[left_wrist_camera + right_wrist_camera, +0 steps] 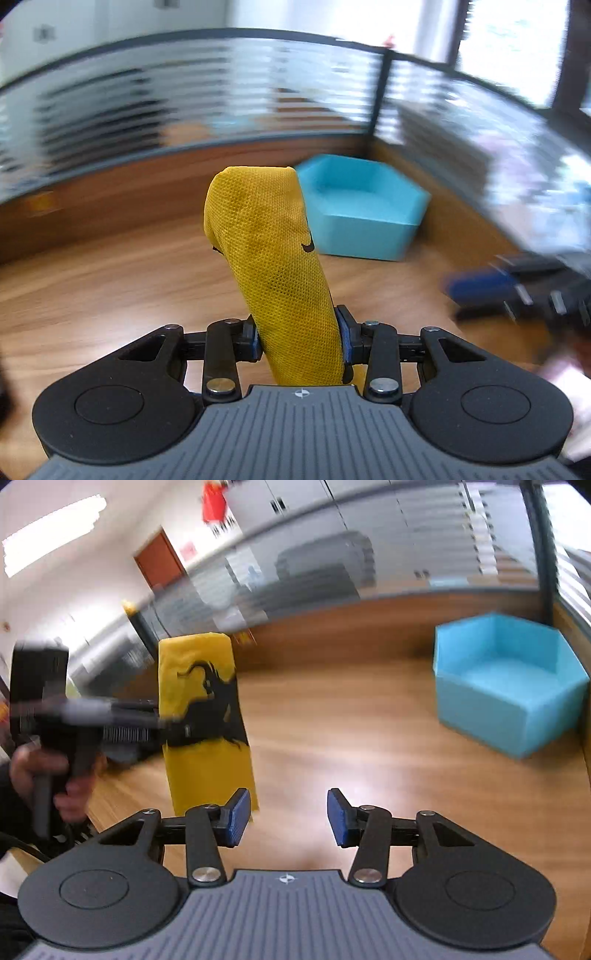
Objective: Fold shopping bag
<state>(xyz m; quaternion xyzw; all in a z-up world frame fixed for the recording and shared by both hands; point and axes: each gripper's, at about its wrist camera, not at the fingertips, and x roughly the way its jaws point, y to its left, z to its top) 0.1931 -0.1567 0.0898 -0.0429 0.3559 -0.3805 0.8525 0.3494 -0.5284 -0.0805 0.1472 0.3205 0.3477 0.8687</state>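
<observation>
At the bottom of the left wrist view, the left gripper (pixel 301 341) pinches the folded yellow bag (pixel 275 266), which rises through frame centre. The right gripper (pixel 289 818) stands wide apart, holding nothing. Farther back, a blue bin (pixel 506 686) sits on the wooden table (pixel 369 738), right of frame.

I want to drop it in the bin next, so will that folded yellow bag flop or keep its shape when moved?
The yellow bag probably stays fairly stiff: it stands up from the left gripper with only a slight bend. Its mesh weave suggests it is light and may spring open once released.
</observation>
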